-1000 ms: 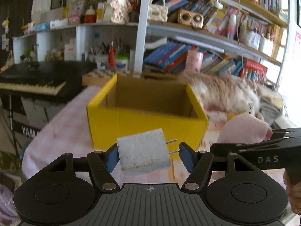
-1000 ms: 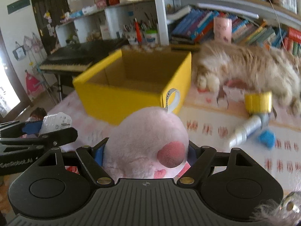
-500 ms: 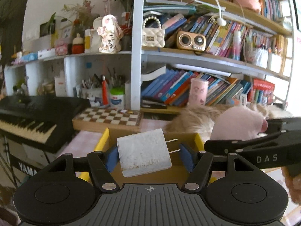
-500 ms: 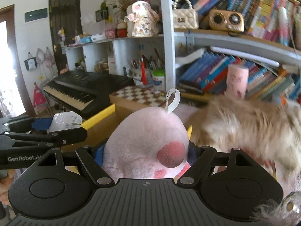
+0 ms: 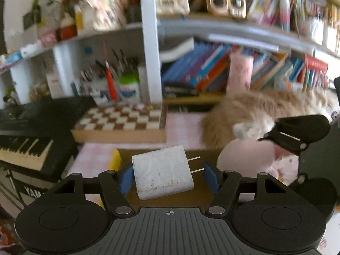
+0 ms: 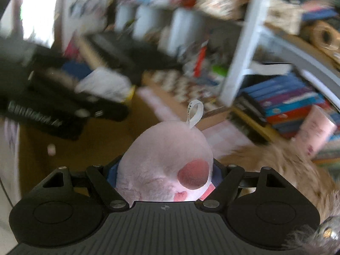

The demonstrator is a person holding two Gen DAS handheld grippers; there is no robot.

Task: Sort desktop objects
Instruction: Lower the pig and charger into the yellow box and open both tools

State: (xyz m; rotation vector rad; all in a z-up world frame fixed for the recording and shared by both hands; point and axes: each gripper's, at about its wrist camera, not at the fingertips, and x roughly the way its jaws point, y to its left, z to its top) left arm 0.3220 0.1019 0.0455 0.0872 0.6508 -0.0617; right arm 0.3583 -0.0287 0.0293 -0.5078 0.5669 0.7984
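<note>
My left gripper (image 5: 167, 177) is shut on a white wall charger (image 5: 162, 174), prongs pointing right, held over the yellow box (image 5: 115, 159) whose brown inside (image 5: 176, 197) shows below it. My right gripper (image 6: 164, 175) is shut on a pink plush toy (image 6: 167, 165) with a white loop tag, also above the box's brown inside (image 6: 38, 148). The plush (image 5: 246, 155) and the right gripper's finger (image 5: 297, 129) show at the right of the left wrist view. The left gripper (image 6: 63, 110) with the charger (image 6: 102, 84) shows blurred at the left of the right wrist view.
A fluffy cat (image 5: 265, 110) lies on the pink-checked table just behind the box. A chessboard (image 5: 121, 123) sits at the back, a black keyboard piano (image 5: 27, 136) to the left. Bookshelves (image 5: 212, 68) stand behind.
Both grippers have moved forward and tipped down over the yellow box, with their loads still held. The right wrist view has swung left and is blurred by motion.
</note>
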